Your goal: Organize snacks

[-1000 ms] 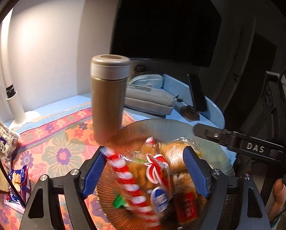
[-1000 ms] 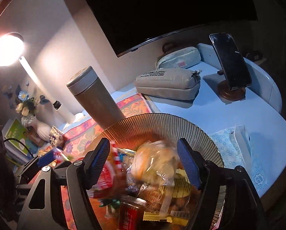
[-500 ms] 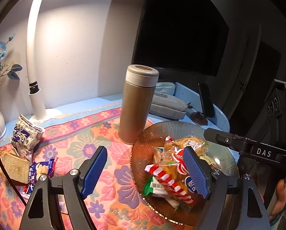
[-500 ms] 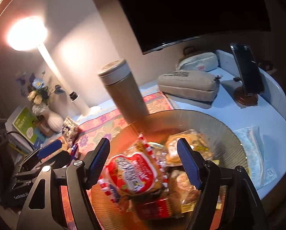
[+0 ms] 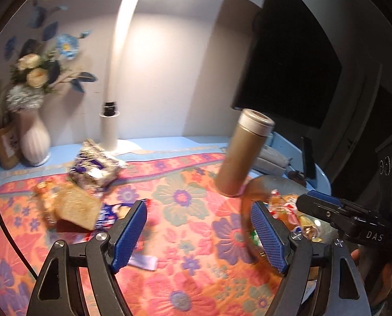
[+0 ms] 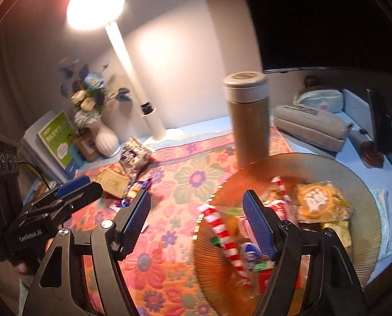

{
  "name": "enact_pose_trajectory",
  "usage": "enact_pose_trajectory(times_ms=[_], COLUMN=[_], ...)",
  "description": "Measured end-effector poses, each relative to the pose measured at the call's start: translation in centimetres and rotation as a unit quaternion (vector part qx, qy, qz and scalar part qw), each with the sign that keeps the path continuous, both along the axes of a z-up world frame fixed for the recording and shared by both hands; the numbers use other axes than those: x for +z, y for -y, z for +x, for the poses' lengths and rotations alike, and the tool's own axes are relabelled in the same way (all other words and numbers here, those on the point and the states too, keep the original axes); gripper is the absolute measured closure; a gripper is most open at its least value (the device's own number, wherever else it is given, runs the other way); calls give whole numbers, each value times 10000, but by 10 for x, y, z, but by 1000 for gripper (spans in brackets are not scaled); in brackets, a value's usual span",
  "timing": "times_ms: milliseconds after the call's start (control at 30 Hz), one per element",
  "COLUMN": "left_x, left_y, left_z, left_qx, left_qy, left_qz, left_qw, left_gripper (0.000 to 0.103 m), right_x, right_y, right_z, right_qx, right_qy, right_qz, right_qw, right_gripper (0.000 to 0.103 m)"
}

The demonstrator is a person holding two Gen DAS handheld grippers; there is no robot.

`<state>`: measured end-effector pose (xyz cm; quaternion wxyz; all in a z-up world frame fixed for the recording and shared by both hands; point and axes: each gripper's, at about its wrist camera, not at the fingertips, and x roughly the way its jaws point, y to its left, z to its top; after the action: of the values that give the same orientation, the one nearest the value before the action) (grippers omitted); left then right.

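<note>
Wrapped snacks [image 6: 314, 202] fill the ribbed brown bowl [image 6: 353, 184] on the floral-clothed table [image 5: 185, 226], just behind the right tongs [image 6: 196, 218]; loose packets [image 5: 96, 168] lie beyond the left tongs [image 5: 198, 234]; both tongs gape apart, empty

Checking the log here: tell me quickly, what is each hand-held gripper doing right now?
Left hand-held gripper: open, holding nothing.
Right hand-held gripper: open, holding nothing.
</note>
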<state>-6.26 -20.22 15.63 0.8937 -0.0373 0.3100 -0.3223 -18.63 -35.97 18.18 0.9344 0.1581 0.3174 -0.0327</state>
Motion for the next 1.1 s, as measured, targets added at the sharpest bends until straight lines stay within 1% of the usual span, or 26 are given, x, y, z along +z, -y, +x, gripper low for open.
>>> enact_pose_trajectory(times_ms=[67,167,233,300,400,467,533,633,700,767,900,1000,1100], left_x=[-1,-4,-5,-5,-12,-21,-37,-58,-71,-76,-76,-79,-87], left_y=[-27,-79,-113,-146,-177,-193,-203,-200,-191,-176,-138,-112,-90], left_z=[3,15,22,28,36,44,54,71,83,93,112,133,153], left_qx=[210,499,783,1178,1509,1643,1715,1746,1686,1585,1230,1118,974], left_qy=[-37,-292,-346,-364,-439,-554,-665,-875,-963,-898,-685,-612,-561], left_qz=[-92,-491,-696,-743,-804,-856,-829,-677,-536,-357,101,467,764], left_qw=[9997,9971,9939,9896,9843,9811,9794,9784,9795,9826,9900,9907,9907], left_gripper=[25,25,25,25,25,25,25,25,25,25,25,25,25], right_x=[0,-4,-7,-13,-26,-38,-53,-77,-91,-104,-124,-133,-139], right_y=[-16,-39,-54,-70,-93,-105,-114,-126,-134,-141,-147,-145,-139], right_z=[7,20,32,44,66,82,97,117,127,136,151,160,167], right_qx=[142,356,530,698,968,1112,1322,1587,1710,1840,2052,2066,2082], right_qy=[-4,-51,-92,-159,-296,-397,-477,-658,-737,-858,-1073,-1119,-1200], right_qz=[-80,-126,-111,-129,-142,-152,-142,-222,-412,-614,-749,-764,-579], right_qw=[9999,9993,9985,9973,9948,9929,9900,9849,9816,9773,9699,9690,9690], right_gripper=[31,31,31,31,31,31,31,31,31,31,31,31,31])
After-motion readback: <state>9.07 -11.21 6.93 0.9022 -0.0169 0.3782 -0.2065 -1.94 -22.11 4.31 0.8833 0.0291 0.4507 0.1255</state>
